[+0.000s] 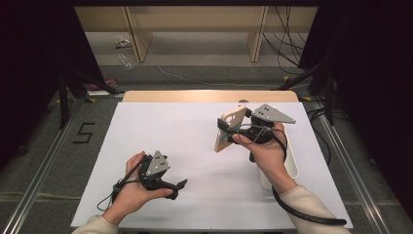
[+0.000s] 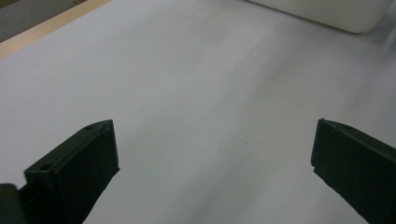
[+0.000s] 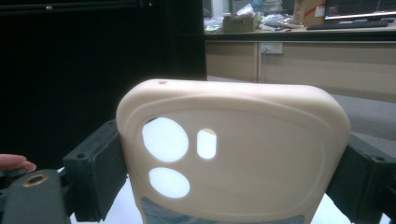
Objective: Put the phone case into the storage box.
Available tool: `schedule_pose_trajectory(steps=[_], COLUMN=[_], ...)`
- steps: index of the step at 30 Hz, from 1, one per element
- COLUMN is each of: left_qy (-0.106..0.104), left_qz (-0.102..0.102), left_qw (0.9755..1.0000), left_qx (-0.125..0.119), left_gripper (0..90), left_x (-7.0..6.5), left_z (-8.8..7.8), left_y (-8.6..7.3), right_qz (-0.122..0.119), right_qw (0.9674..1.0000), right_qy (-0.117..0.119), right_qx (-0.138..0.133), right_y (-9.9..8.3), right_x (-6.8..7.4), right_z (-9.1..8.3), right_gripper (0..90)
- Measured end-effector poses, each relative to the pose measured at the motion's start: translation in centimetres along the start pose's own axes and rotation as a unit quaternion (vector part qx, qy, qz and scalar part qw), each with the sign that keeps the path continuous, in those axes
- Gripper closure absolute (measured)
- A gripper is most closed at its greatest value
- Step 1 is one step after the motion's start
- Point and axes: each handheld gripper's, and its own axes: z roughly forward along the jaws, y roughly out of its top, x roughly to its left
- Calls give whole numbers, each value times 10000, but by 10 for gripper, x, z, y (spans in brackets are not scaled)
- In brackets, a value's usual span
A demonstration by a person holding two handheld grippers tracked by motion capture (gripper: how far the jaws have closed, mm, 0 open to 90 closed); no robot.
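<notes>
White counter (image 1: pixel 195 146) mostly bare: right claw (image 1: pixel 229 130) clamping beige phone case (image 1: pixel 229 127) by both edges, lifted for clearance near white bin (image 1: pixel 292 168); left claw (image 1: pixel 179 187) wide, parked low.

black tongs (image 1: pixel 182 184) with grey three-cornered plates, trailing cables, seemingly cream sleeves (image 1: pixel 304 200)

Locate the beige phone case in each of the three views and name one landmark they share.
High view: phone case, right of centre, clamped in the right gripper above the table.
Left gripper view: not in it.
Right gripper view: centre, between the black jaws.
Shared landmark: the white table sheet.
</notes>
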Motion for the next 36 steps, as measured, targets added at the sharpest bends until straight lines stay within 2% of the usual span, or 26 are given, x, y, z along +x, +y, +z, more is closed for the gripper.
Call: schedule_pose_trajectory(steps=[36], left_qy=[89], left_qz=[-41], left_qw=[9999], left_qx=[26], left_gripper=[6], left_x=[5], left_z=[-6], left_y=[-9], right_qz=[103], right_qw=[9988], right_qy=[-442], right_qx=[-187], right_y=[13], right_x=[-25], right_z=[-15], right_gripper=[125])
